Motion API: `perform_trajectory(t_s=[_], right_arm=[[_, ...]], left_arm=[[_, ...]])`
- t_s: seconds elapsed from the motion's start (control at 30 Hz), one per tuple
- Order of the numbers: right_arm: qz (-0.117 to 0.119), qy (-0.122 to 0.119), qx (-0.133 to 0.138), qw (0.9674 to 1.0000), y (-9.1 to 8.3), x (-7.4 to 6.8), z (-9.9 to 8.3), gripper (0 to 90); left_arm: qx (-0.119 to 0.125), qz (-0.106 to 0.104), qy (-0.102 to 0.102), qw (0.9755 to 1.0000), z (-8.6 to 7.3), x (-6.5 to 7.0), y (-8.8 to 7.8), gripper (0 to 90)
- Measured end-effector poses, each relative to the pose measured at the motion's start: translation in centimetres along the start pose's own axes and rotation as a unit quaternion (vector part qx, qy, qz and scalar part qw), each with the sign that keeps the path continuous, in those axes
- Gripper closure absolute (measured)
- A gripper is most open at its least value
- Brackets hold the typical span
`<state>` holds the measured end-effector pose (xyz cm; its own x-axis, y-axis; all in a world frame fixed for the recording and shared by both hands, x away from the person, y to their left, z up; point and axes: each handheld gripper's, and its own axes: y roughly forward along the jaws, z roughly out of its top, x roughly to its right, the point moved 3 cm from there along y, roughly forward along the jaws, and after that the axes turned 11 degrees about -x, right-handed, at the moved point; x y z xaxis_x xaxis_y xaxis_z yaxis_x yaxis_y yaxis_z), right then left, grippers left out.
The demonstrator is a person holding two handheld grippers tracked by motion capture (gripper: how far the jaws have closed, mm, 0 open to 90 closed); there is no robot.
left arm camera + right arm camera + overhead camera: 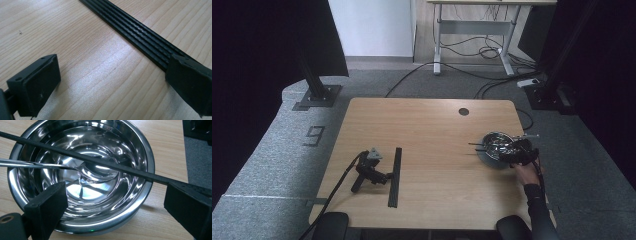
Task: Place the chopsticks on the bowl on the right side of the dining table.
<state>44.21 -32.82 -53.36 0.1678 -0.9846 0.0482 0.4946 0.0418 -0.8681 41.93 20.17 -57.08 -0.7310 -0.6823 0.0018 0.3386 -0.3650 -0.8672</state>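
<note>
Apparently "9" on grey floor [315, 135]

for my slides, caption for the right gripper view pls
Open right gripper poised over a steel bowl holding a spoon and a black stick.

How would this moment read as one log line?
left gripper: open, on table beside black strip | right gripper: open, over steel bowl | black stick across bowl

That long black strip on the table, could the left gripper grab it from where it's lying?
Probably yes. The left gripper lies on the table right beside the black strip, jaws open with nothing between them, and bare wood around it. No hand is on it, though.
</note>
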Motion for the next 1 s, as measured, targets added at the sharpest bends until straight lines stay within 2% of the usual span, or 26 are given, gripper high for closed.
perform_trajectory(t_s=[0.43, 0.7, 1.0], right_arm=[[-0.002, -0.002, -0.005, 1.0, 0.4, 0.3, 0.0, 4.8], [0.005, -0.011, 0.01, 0.9999, -1.3, 0.1, -0.4, 3.8], [0.006, -0.029, 0.025, 0.9993, -4.1, -0.5, -2.0, 3.6]], left_arm=[[0.0, 0.0, 0.0, 1.0, 0.0, 0.0, 0.0, 0.0], [-0.001, 0.0, 0.0, 1.0, 0.0, 0.0, 0.0, 0.0], [-0.001, 0.0, 0.0, 1.0, 0.0, 0.0, 0.0, 0.0]])
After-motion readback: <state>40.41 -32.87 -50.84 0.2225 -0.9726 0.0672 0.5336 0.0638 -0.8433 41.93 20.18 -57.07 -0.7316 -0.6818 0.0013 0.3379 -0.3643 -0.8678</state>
